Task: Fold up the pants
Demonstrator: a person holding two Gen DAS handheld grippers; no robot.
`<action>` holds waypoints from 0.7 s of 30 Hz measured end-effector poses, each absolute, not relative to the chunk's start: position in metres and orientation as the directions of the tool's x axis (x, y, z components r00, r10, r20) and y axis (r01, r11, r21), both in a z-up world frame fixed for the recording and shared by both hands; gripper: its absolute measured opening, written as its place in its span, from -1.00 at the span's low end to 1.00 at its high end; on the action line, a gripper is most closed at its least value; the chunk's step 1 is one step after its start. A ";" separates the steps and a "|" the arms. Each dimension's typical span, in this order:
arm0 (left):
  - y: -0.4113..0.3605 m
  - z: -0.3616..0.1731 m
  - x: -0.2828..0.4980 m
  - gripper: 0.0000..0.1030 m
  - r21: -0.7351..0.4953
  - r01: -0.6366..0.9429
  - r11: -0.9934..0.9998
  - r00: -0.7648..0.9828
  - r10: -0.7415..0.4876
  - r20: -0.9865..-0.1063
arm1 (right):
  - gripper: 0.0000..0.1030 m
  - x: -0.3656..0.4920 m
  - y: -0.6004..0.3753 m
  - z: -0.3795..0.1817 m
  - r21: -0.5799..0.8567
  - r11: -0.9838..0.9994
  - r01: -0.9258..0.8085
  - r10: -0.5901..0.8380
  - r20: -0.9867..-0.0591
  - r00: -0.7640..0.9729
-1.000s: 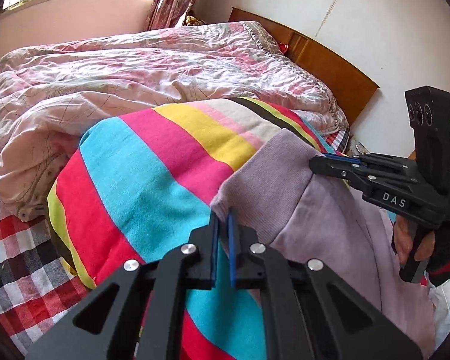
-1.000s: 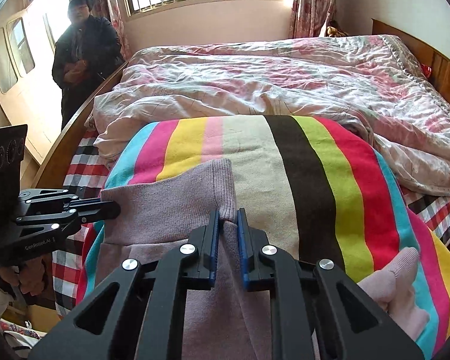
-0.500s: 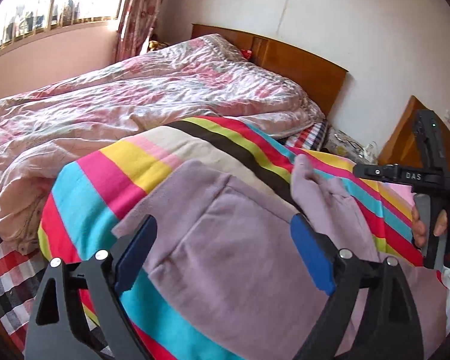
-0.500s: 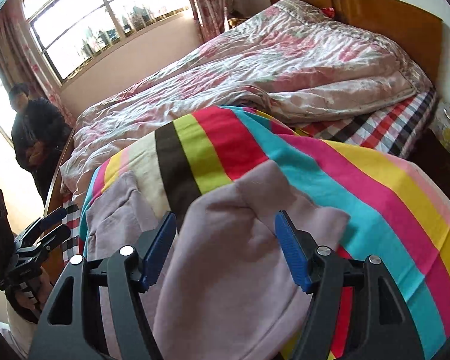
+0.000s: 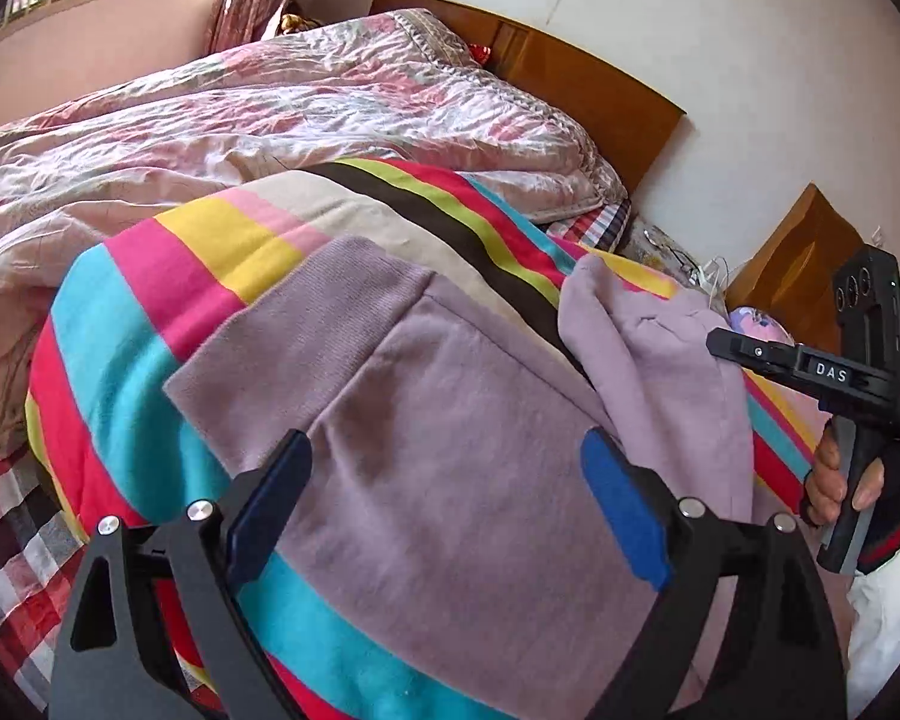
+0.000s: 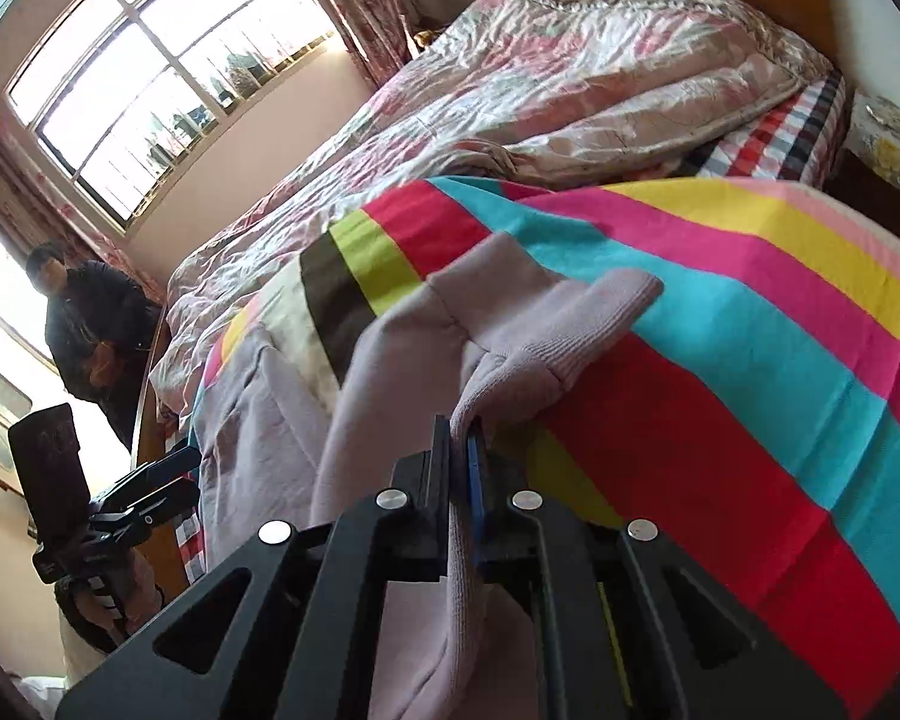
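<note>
Since half a second ago the right gripper [image 6: 459,450] has gone from wide open to clamped on a fold of the pants [image 5: 450,450], near a ribbed cuff [image 6: 582,330]; the left gripper [image 5: 444,498] remains spread wide over the cloth.

Item under handling: lilac knit pants lie across a striped blanket [image 5: 168,300] on the bed. Their ribbed waistband [image 5: 306,324] lies flat towards the far left of the garment. One leg is bunched and lifted on the right-hand side, where the pinch draws it up off the blanket.

Tongs: the right pair is closed tight, with cloth passing between the jaws. The left pair holds nothing; its blue pads [image 5: 624,510] stand well apart above the seat of the pants, and contact with the fabric cannot be confirmed.

Step in hand, by my judgement: taking hold of the leg end in order to carry it over towards the waistband. The garment is at most partly folded.

Next move calls for the left gripper to secure a second hold or pin the body of the pants, so that the cloth does not drag when the right one lifts across.

Surroundings: a pink floral quilt [image 5: 270,108] lies beyond the blanket, a checked sheet [image 5: 6,540] beneath, a wooden headboard [image 5: 594,90] behind. A bystander [image 6: 90,324] stands near the window [image 6: 168,60].
</note>
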State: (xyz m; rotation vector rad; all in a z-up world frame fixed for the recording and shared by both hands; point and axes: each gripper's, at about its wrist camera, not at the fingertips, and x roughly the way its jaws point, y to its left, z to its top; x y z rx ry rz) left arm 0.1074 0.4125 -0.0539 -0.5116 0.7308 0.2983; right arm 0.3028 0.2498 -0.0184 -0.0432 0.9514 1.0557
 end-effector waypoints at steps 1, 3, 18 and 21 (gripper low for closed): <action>0.422 -0.047 0.090 0.76 -0.358 -0.463 0.811 0.722 0.111 -0.682 | -0.85 0.280 0.269 0.000 0.346 0.483 -0.804 0.727 -0.670 0.148; 0.440 -0.044 0.061 0.76 -0.403 -0.514 0.757 0.734 0.146 -0.663 | -0.85 0.234 0.312 0.024 0.269 0.381 -0.885 0.738 -0.665 0.115; 0.443 -0.071 0.002 0.56 -0.525 -0.464 0.714 0.755 0.010 -0.655 | -0.09 0.151 0.249 0.000 0.170 0.346 -0.922 0.698 -0.704 0.132; 0.436 -0.064 0.032 0.51 -0.543 -0.388 0.745 0.777 -0.053 -0.628 | -0.24 0.116 0.200 -0.016 0.107 0.363 -0.926 0.657 -0.734 0.173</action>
